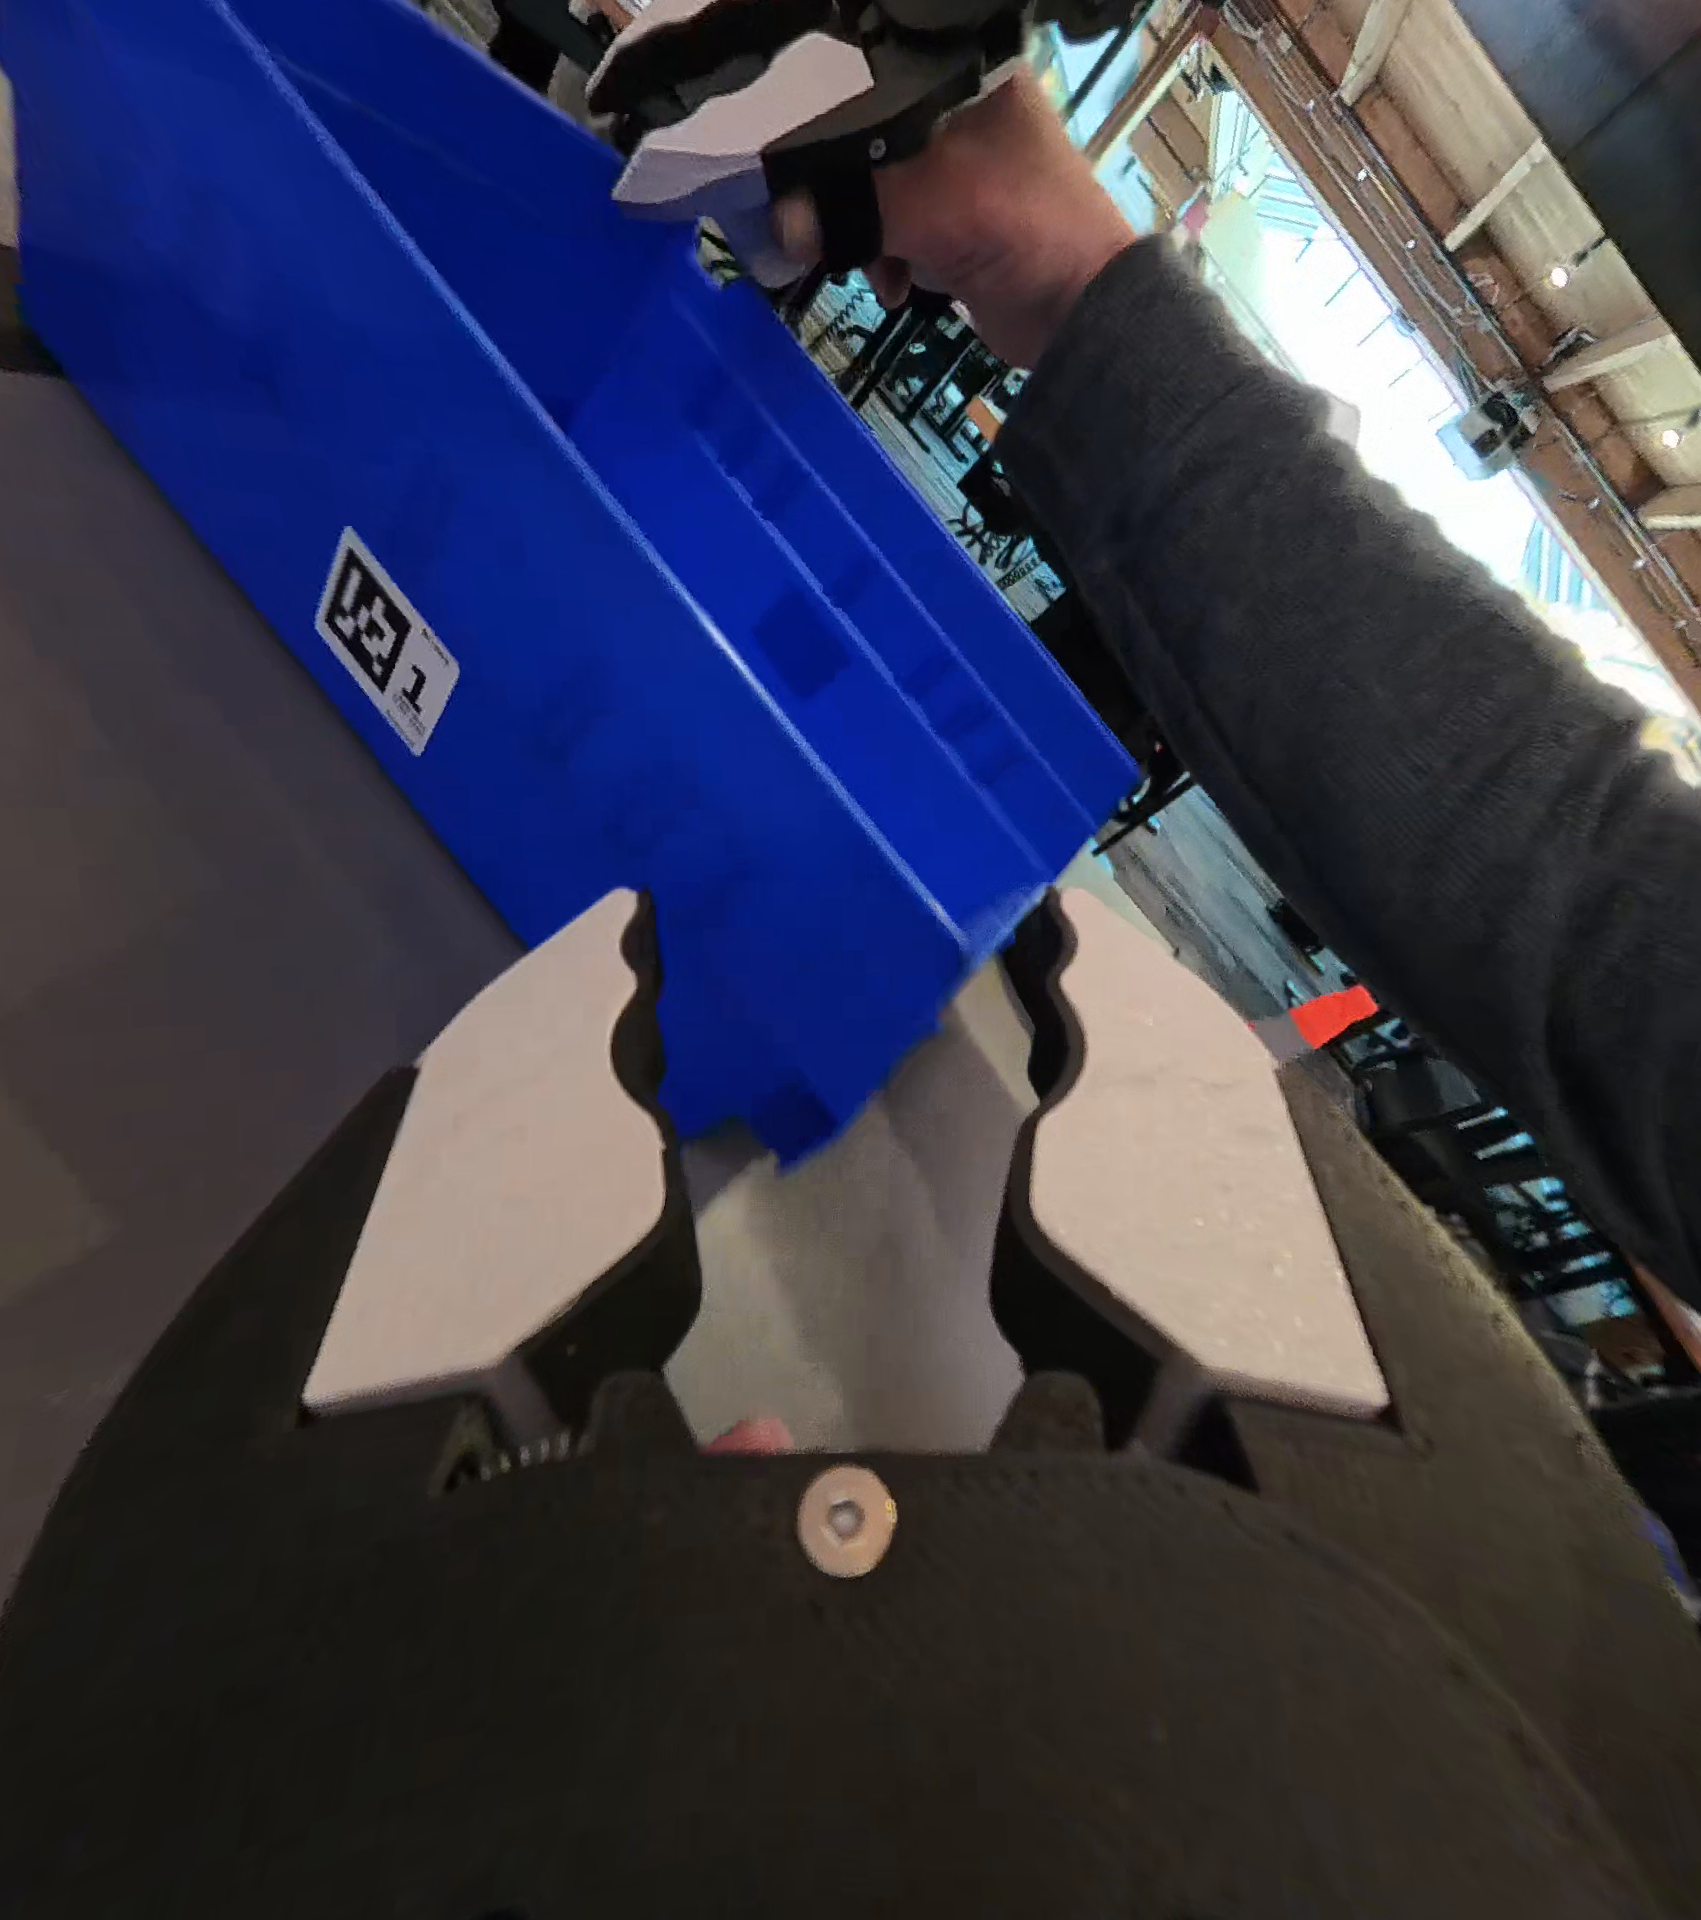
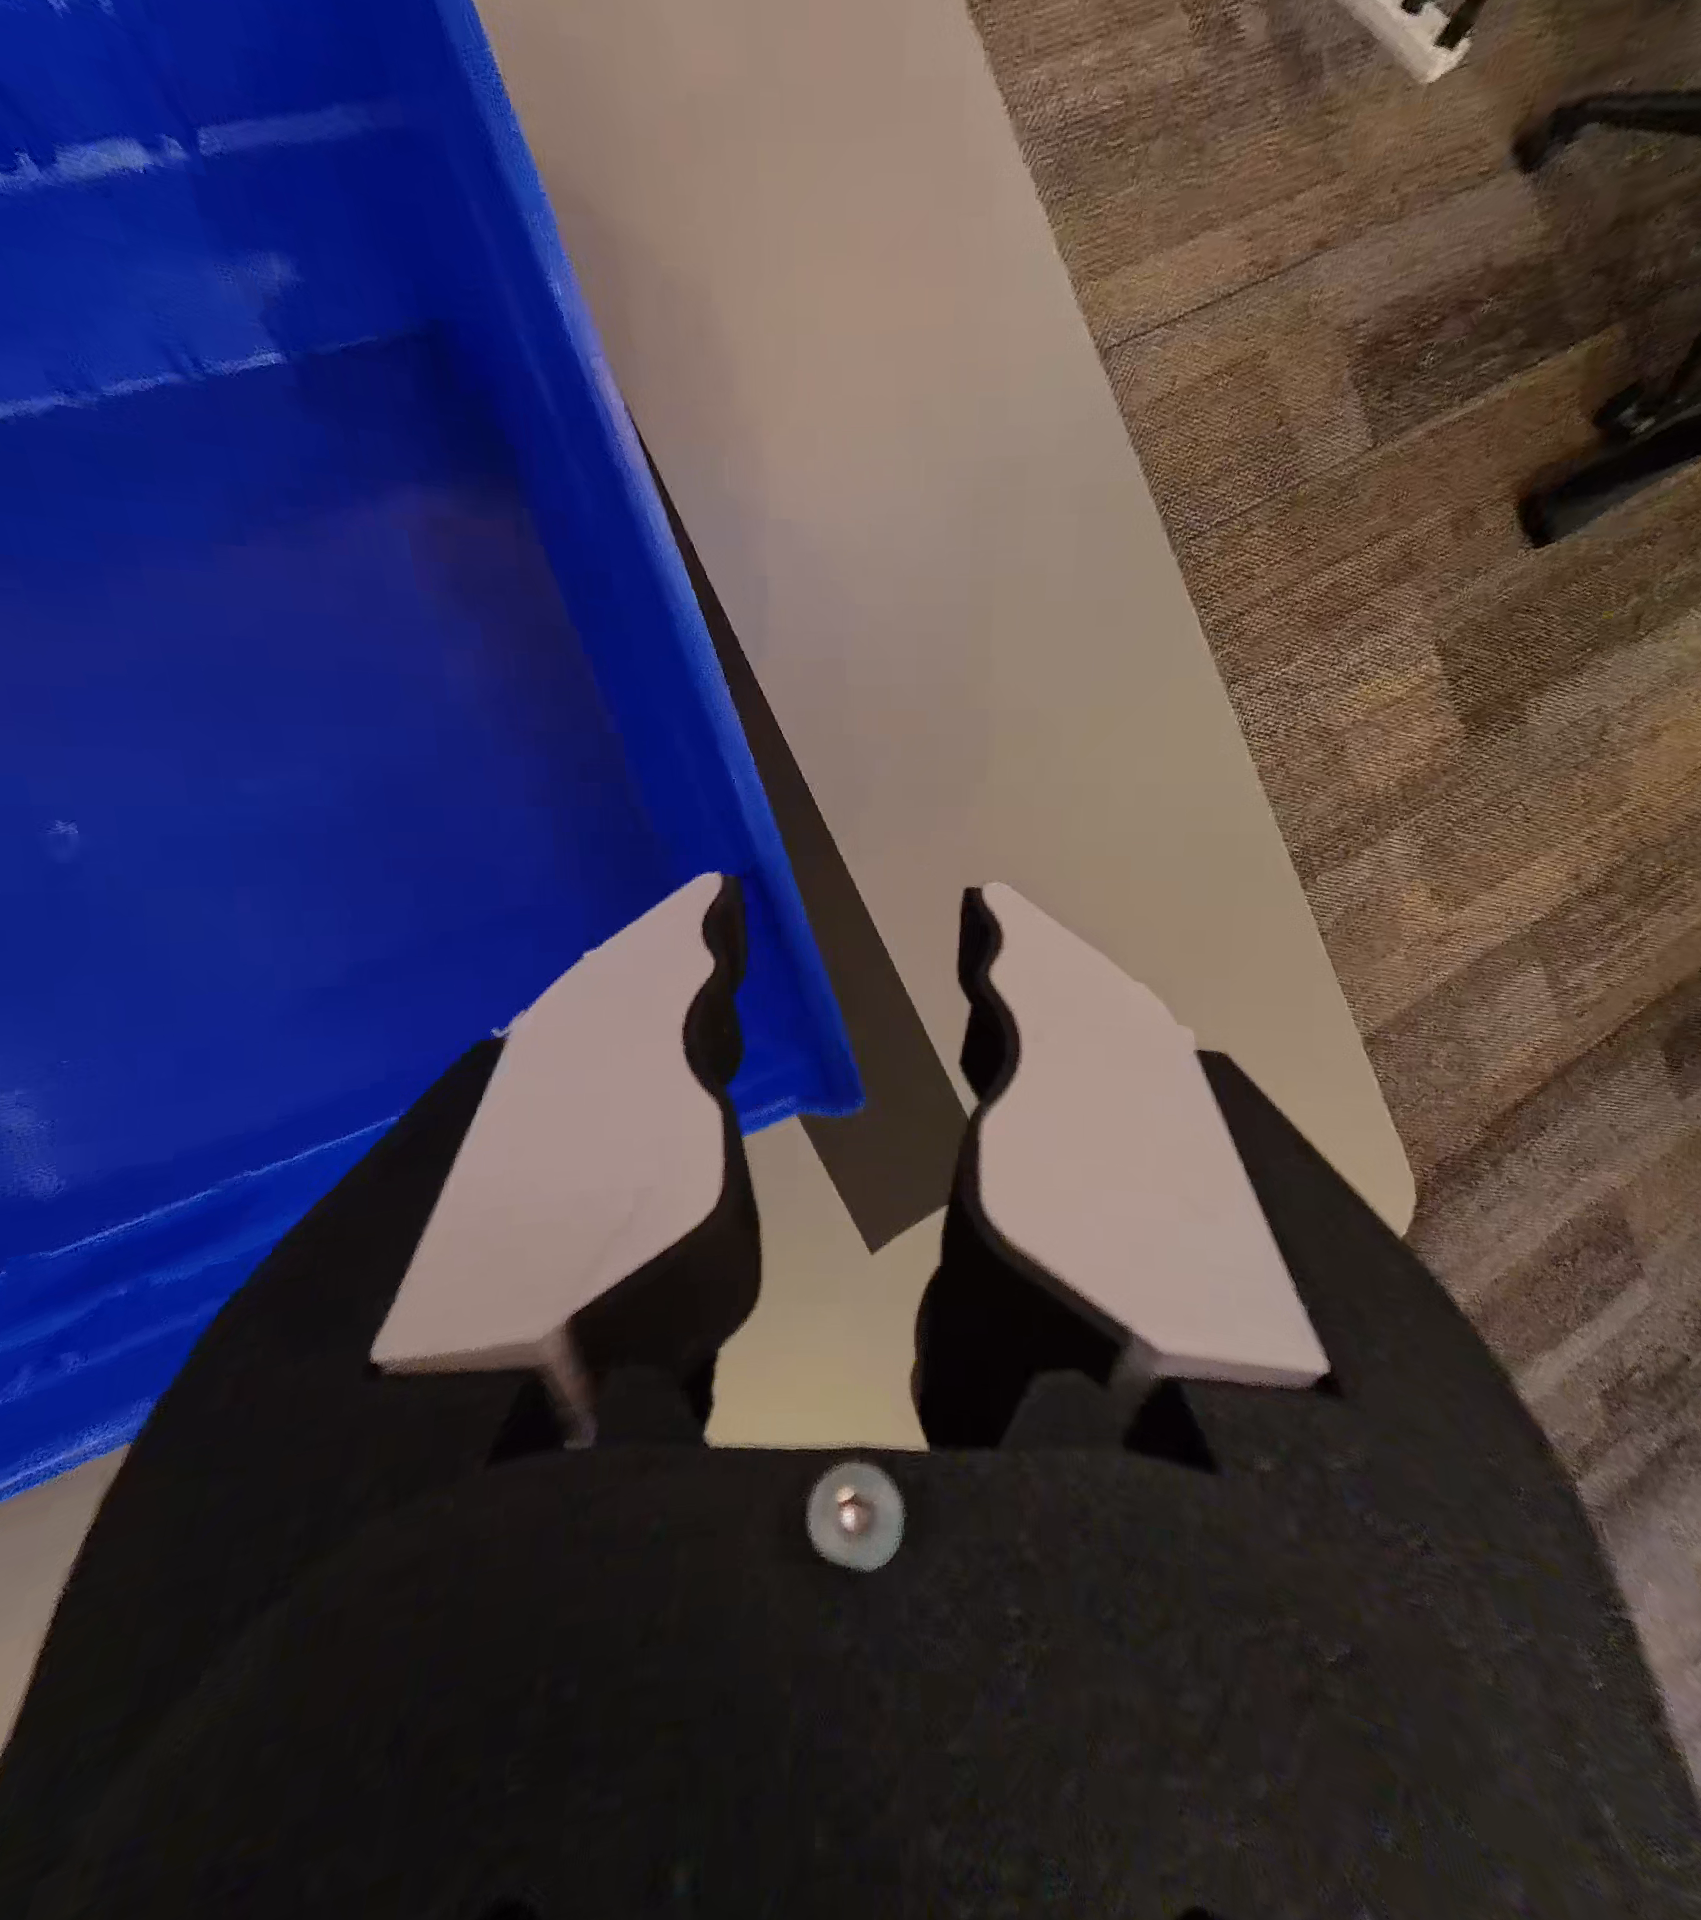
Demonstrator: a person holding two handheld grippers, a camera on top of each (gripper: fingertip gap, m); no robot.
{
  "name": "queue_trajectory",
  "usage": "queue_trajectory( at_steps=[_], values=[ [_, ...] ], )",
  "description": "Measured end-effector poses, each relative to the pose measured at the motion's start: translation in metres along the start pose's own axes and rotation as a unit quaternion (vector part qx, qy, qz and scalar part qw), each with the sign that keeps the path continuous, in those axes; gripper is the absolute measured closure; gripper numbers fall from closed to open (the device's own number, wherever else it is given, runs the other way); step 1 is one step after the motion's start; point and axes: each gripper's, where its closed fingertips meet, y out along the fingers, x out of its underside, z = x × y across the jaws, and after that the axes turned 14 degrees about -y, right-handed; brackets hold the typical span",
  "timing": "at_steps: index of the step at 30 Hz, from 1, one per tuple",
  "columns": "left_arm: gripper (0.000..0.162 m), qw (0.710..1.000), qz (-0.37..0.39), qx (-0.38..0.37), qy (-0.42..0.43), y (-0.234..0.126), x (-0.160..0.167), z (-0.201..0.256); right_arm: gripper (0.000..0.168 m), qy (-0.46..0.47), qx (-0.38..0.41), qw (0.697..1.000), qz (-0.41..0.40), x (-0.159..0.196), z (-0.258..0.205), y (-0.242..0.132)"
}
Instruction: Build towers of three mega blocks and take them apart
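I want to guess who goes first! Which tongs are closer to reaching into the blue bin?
Probably the right tongs: open and empty, at the blue bin's rim, looking inside. The left tongs, also open, face its outer wall down by the table. No blocks visible.

There was one blue bin [image 1: 555,499] bearing one sticker [image 1: 387,639], two tools, and no blocks visible.
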Motion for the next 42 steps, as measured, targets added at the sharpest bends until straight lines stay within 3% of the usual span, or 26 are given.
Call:
queue_trajectory(
  at_steps=[1, 5, 9, 12, 14, 17, 19, 21, 24, 28, 33, 38, 42],
  values=[
    [0.093, 1.0, -0.004, -0.004, 0.013, -0.013, 0.005, 0.005, 0.127, 0.006, 0.006, 1.0, 0.012, -0.003, -0.001, -0.006],
    [0.093, 0.996, 0.002, -0.045, 0.082, -0.091, 0.032, 0.025, 0.123, 0.003, 0.061, 0.998, 0.022, -0.016, -0.011, -0.042],
    [0.096, 0.982, 0.045, -0.148, 0.104, -0.205, 0.048, 0.021, 0.127, -0.011, 0.083, 0.994, 0.067, -0.07, -0.067, -0.09],
    [0.102, 0.949, 0.107, -0.272, 0.115, -0.311, 0.051, 0.007, 0.128, -0.04, 0.049, 0.991, 0.115, -0.137, -0.149, -0.112],
    [0.104, 0.911, 0.145, -0.362, 0.134, -0.38, 0.054, 0.001, 0.128, -0.056, 0.001, 0.981, 0.184, -0.195, -0.214, -0.113],
    [0.098, 0.856, 0.202, -0.461, 0.121, -0.466, 0.059, -0.011, 0.129, -0.061, -0.065, 0.963, 0.253, -0.276, -0.299, -0.085],
    [0.092, 0.828, 0.225, -0.501, 0.112, -0.503, 0.058, -0.025, 0.129, -0.041, -0.101, 0.954, 0.28, -0.325, -0.342, -0.054],
    [0.085, 0.812, 0.217, -0.531, 0.103, -0.521, 0.056, -0.047, 0.123, -0.023, -0.131, 0.944, 0.303, -0.37, -0.372, -0.025],
    [0.087, 0.827, 0.224, -0.512, 0.063, -0.524, 0.047, -0.074, 0.12, -0.01, -0.135, 0.938, 0.321, -0.424, -0.389, 0.011],
    [0.101, 0.835, 0.224, -0.501, 0.03, -0.526, 0.034, -0.106, 0.12, 0.0, -0.146, 0.937, 0.316, -0.469, -0.399, 0.048],
    [0.137, 0.832, 0.211, -0.513, 0.025, -0.536, 0.026, -0.126, 0.133, 0.003, -0.169, 0.937, 0.307, -0.495, -0.411, 0.072],
    [0.145, 0.827, 0.189, -0.529, 0.033, -0.552, 0.016, -0.138, 0.149, 0.013, -0.174, 0.932, 0.316, -0.504, -0.413, 0.079],
    [0.15, 0.826, 0.175, -0.535, 0.033, -0.564, 0.003, -0.15, 0.151, 0.011, -0.176, 0.93, 0.323, -0.511, -0.418, 0.083]
  ],
)
